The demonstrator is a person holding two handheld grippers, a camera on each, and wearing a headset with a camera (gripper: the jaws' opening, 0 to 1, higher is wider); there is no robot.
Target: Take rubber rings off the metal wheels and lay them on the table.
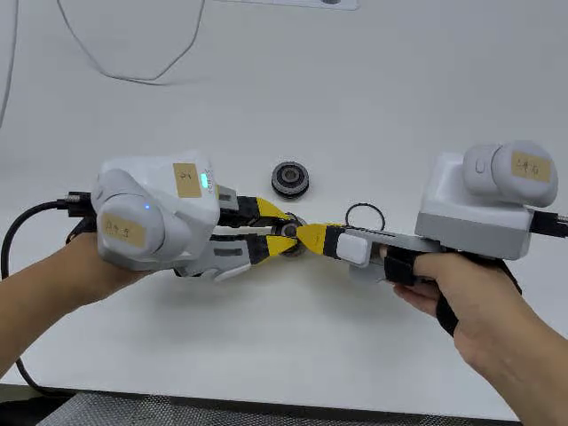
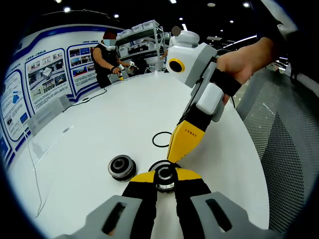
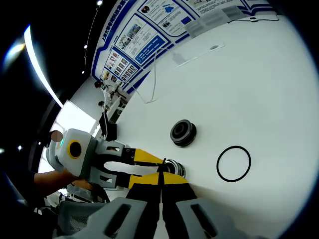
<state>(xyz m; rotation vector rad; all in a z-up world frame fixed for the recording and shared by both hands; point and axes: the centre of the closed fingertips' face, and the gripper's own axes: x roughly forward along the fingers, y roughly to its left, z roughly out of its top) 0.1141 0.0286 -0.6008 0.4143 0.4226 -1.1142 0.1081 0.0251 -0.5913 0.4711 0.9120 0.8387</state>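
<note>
My left gripper [image 1: 280,235] [image 2: 165,175] is shut on a small metal wheel [image 1: 290,236] [image 2: 166,179] held just above the table. My right gripper [image 1: 307,236] [image 3: 161,172] comes in from the right with its yellow jaws pressed together, and their tips pinch the black rubber ring at that wheel's [image 3: 175,169] rim. In the left gripper view the right gripper [image 2: 174,157] touches the wheel from above. A second wheel [image 1: 290,178] [image 2: 122,167] [image 3: 183,132] with its ring on stands behind. One loose rubber ring [image 1: 365,216] [image 2: 162,139] [image 3: 234,163] lies flat on the table.
The white table [image 1: 266,80] stretches far back, with a grey cable [image 1: 133,75] looping at the rear left. A black cable [image 1: 22,222] trails from the left gripper. The table's front edge [image 1: 266,406] is close to my hands. A person [image 2: 107,55] stands at the far end.
</note>
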